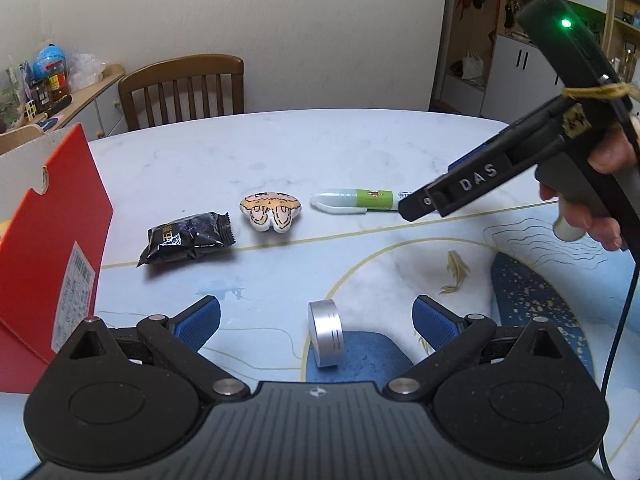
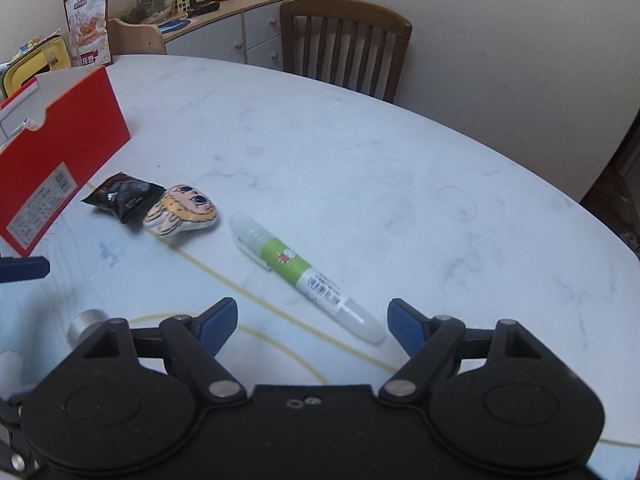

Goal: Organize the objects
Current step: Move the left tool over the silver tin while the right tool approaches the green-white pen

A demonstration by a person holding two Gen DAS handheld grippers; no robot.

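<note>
— On the tabletop (image 1: pixel 320 148)?
— One black snack packet (image 1: pixel 186 237), one flat cartoon-face charm (image 1: pixel 271 211), one green-and-white pen (image 1: pixel 352 201), one silver metal disc (image 1: pixel 326 334). Four loose things.
— Boxes?
— One red box (image 1: pixel 56 216).
— Chairs behind?
— One wooden chair (image 2: pixel 346 42).
— Blue-padded fingers (image 2: pixel 218 326)?
— Two per wrist view, four in all.
</note>
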